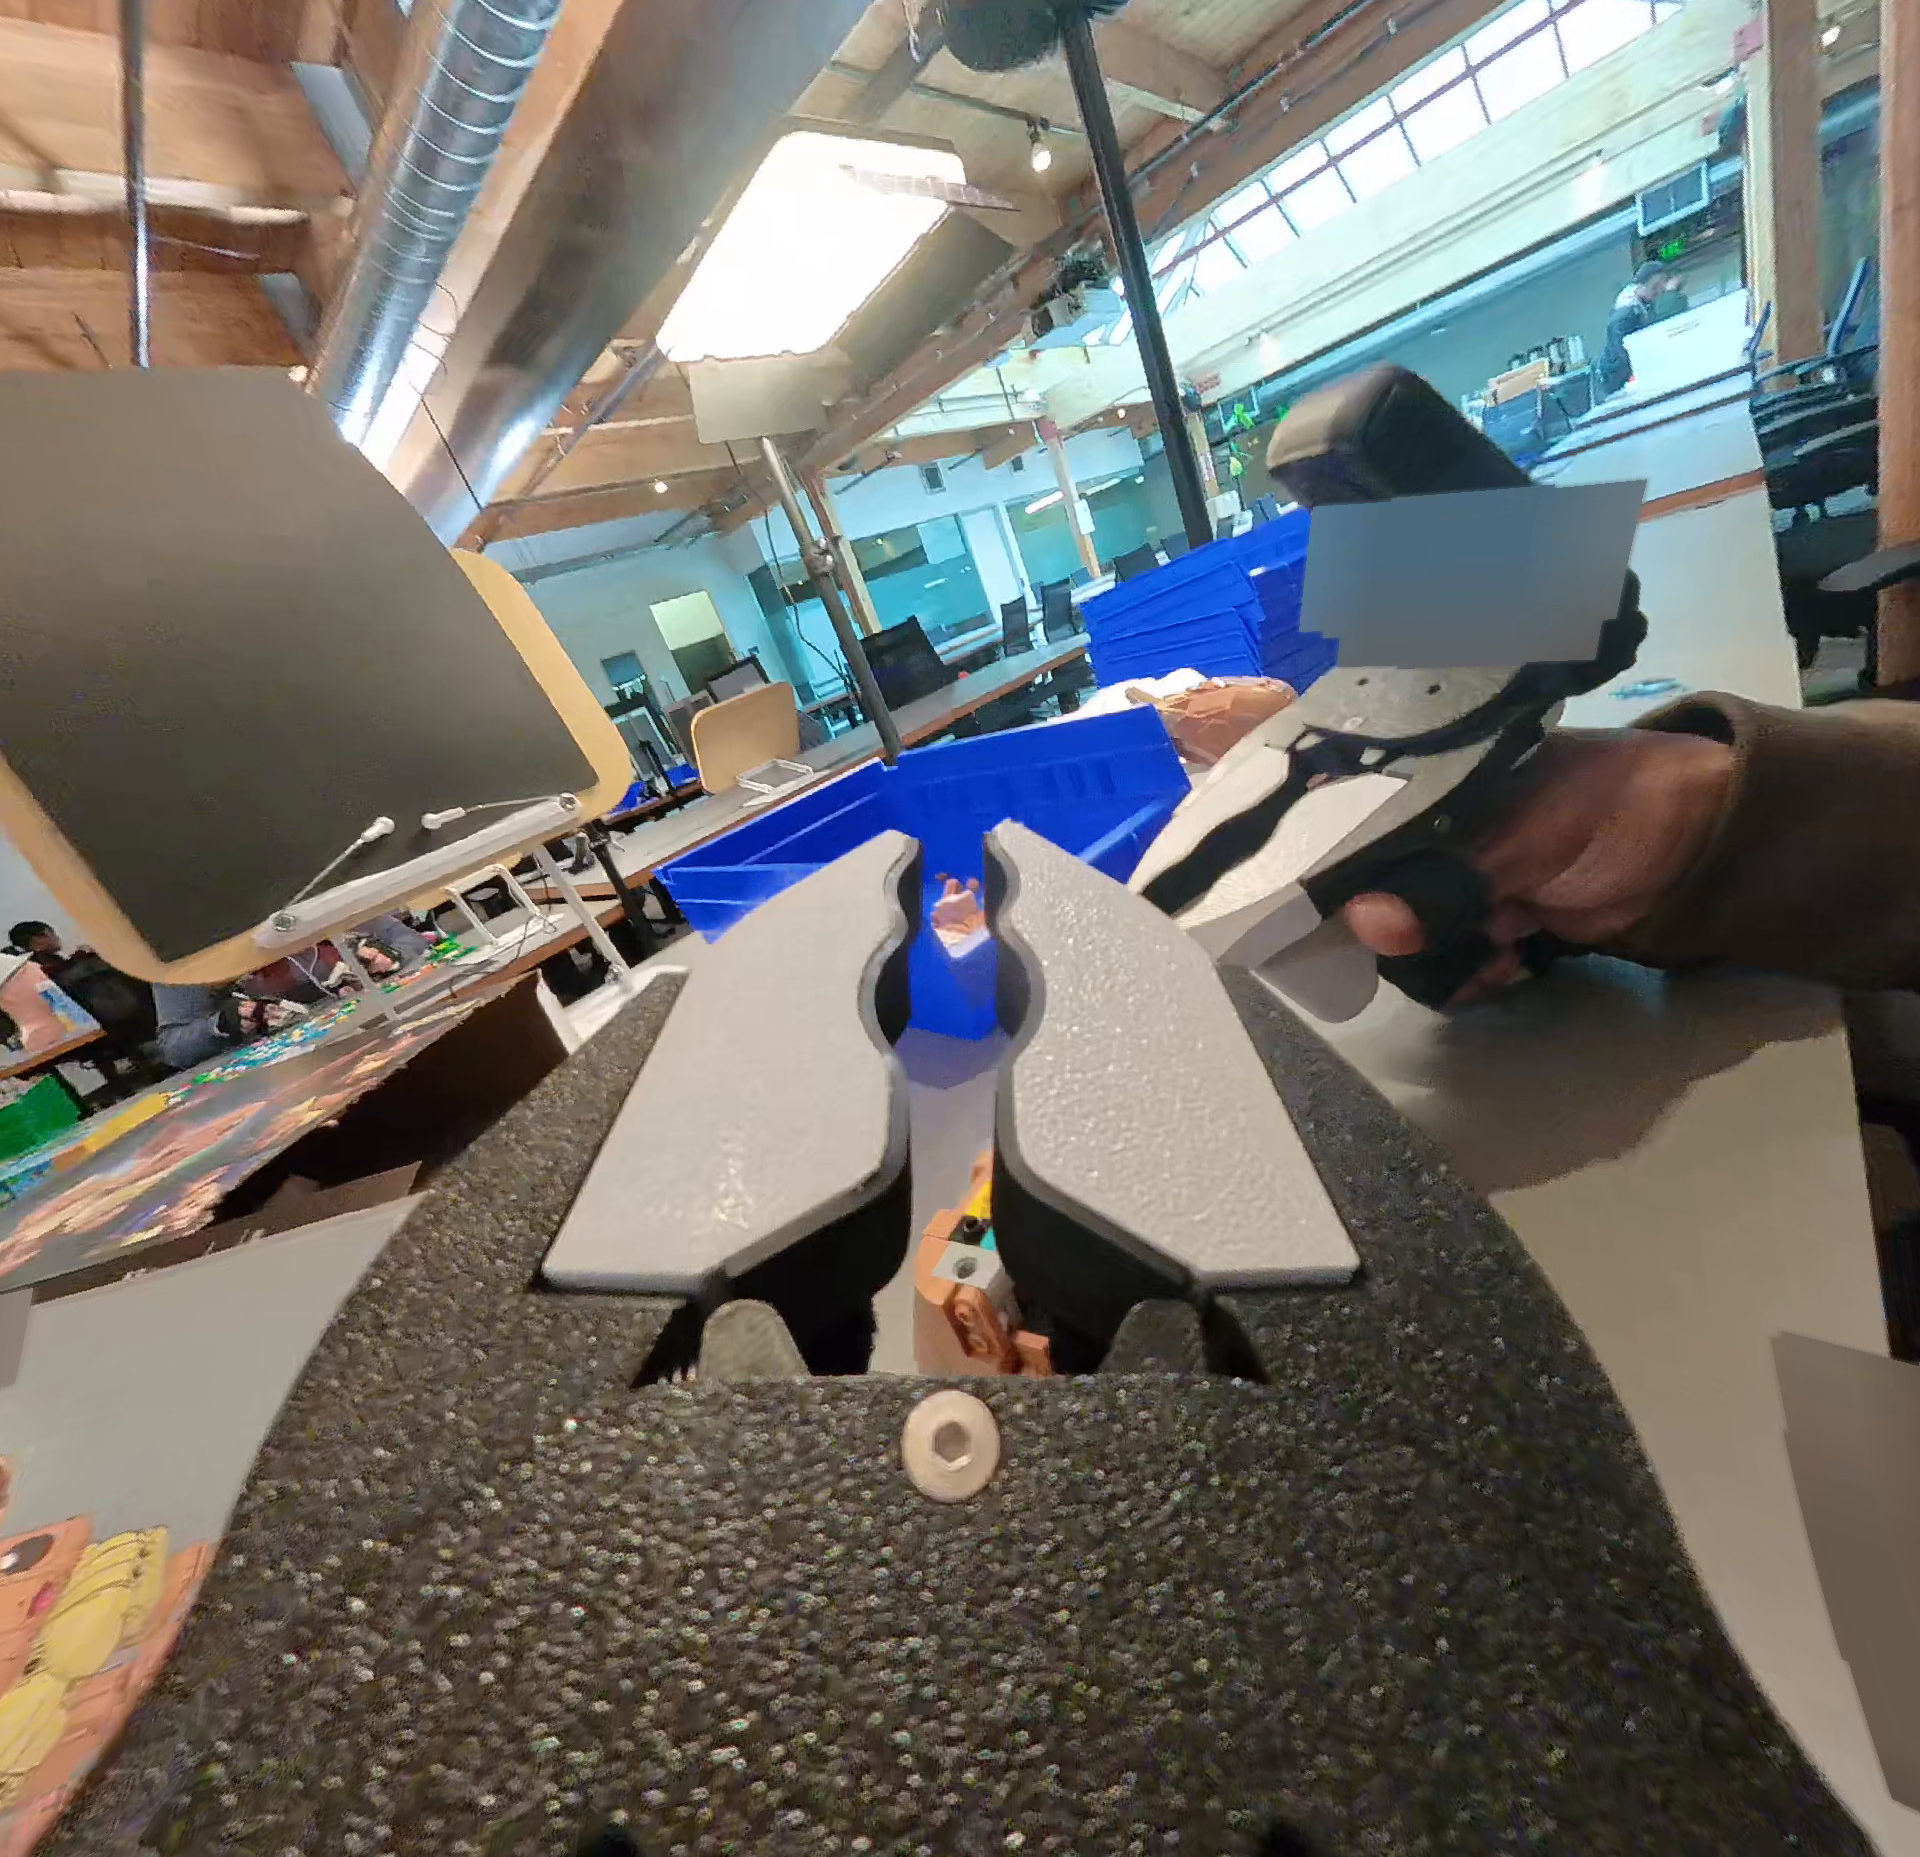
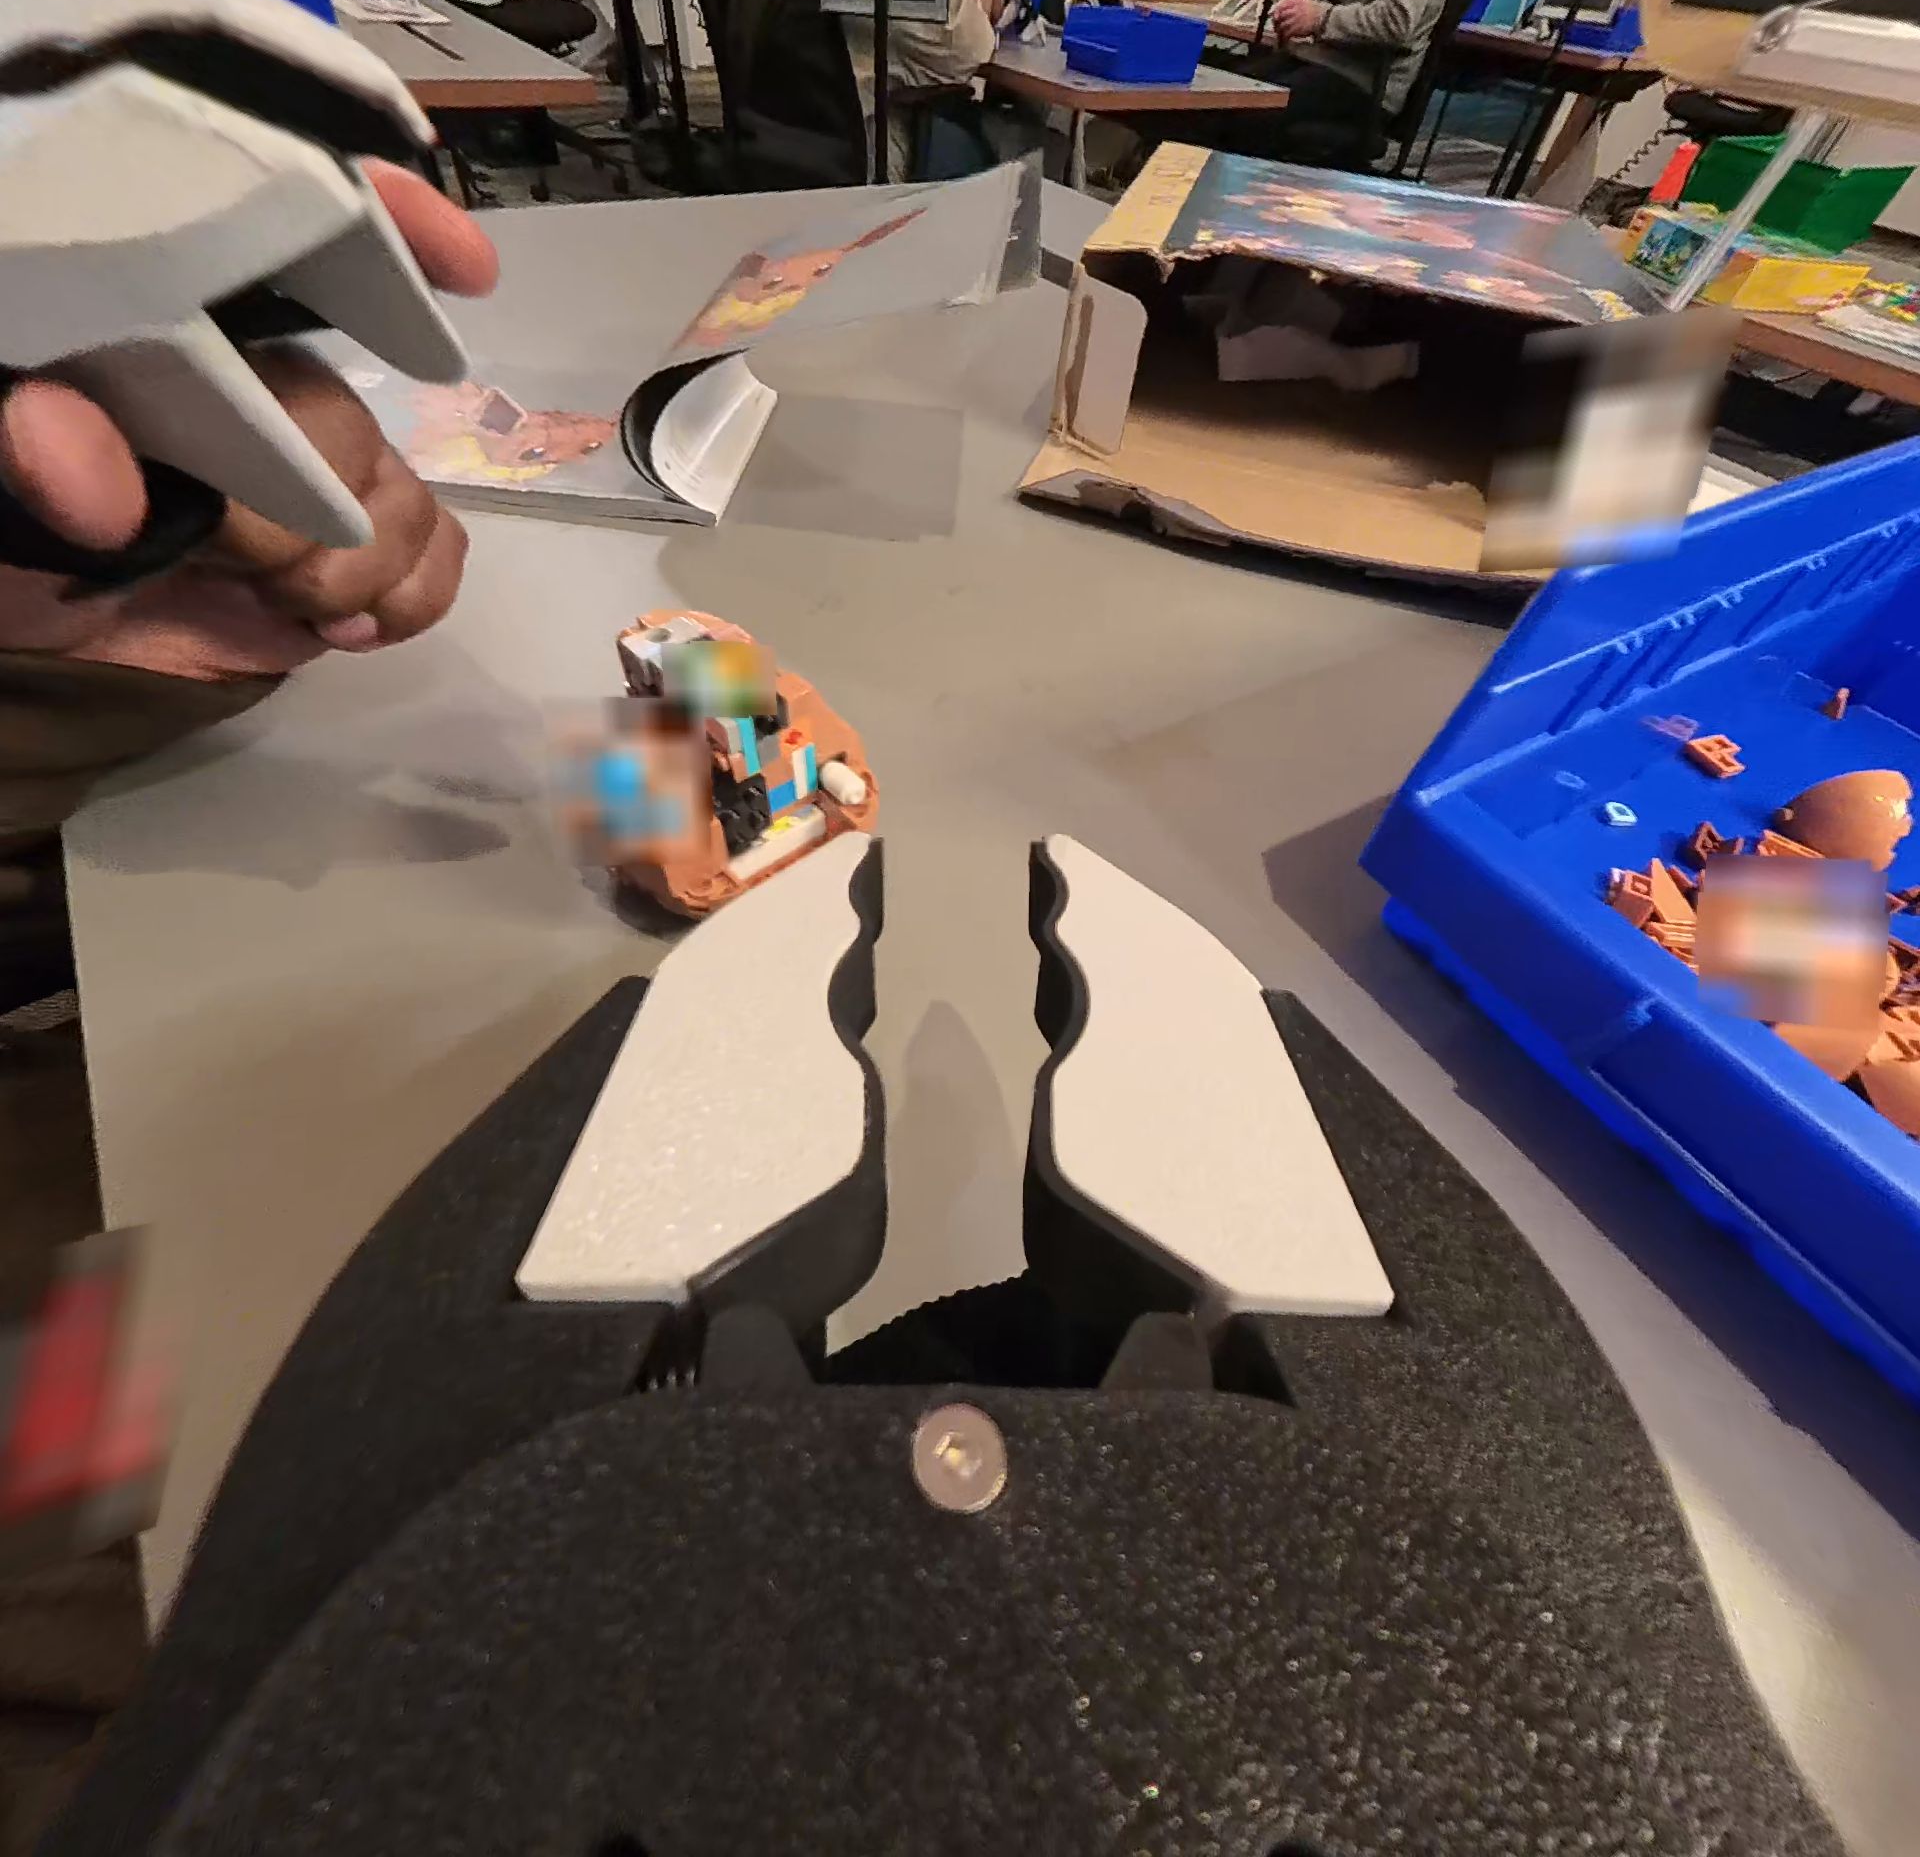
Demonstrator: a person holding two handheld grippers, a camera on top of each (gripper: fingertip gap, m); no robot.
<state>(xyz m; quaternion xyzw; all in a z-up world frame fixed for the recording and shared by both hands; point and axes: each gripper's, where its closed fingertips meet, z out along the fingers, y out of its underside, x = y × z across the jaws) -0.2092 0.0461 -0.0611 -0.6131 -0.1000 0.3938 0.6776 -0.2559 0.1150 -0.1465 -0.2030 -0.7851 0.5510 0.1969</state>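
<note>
Left tongs (image 1: 951, 862) slightly apart, right tongs (image 2: 956, 857) wider, both empty, above brick model (image 2: 743, 768).

The left wrist view looks low across the worktop (image 1: 1558, 1111) and up toward the ceiling, while the right wrist view looks down on it from close above, and both share the blue bin (image 1: 1039, 779) (image 2: 1621, 872) and brick model (image 1: 966, 1277) (image 2: 748, 768).

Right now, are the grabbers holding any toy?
No. Both the left gripper and the right gripper have open, empty jaws. The brown brick model sits untouched on the grey table.
</note>
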